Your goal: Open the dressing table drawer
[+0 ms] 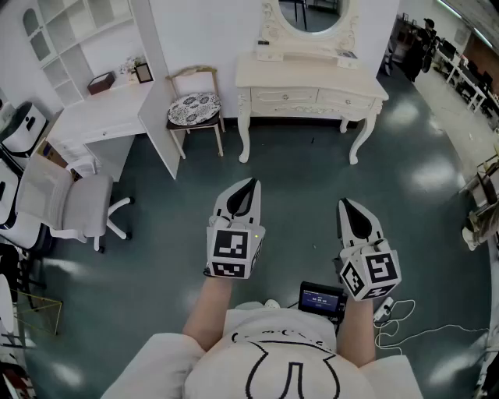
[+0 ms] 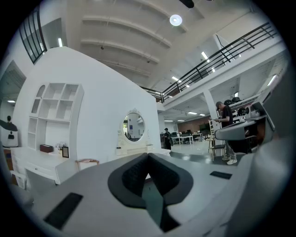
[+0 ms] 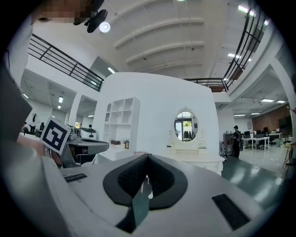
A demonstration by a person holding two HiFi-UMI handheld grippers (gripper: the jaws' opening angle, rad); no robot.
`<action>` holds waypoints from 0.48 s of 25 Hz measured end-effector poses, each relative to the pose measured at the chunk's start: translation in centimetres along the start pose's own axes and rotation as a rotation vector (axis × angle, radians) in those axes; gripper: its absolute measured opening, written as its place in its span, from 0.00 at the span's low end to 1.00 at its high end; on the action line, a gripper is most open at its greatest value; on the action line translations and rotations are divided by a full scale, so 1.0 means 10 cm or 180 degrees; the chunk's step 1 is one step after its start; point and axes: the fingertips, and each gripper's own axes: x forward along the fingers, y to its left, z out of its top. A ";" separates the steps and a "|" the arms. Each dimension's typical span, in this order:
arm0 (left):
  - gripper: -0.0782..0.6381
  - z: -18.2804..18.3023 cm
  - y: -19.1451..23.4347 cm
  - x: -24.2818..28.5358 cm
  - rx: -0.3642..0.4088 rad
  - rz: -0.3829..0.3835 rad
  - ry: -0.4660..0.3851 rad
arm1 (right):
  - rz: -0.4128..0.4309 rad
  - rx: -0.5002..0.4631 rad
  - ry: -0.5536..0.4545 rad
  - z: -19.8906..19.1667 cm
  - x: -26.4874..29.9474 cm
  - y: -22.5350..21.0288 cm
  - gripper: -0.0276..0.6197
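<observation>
The white dressing table with an oval mirror stands against the far wall, and its two front drawers are closed. Both grippers hover level over the teal floor, well short of the table. My left gripper is shut with nothing between its jaws. My right gripper is shut and empty too. In the left gripper view the jaws meet at their tips, with the dressing table far ahead. The right gripper view shows closed jaws and the table beyond them.
A wooden chair with a patterned cushion stands left of the table. Further left are a white desk with shelves and a grey office chair. A small device and a white cable lie on the floor near the person's feet.
</observation>
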 end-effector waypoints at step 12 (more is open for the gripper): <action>0.13 -0.10 -0.04 0.23 -0.0057 0.0113 0.0074 | 0.0197 -0.0118 0.0026 -0.12 0.24 -0.17 0.08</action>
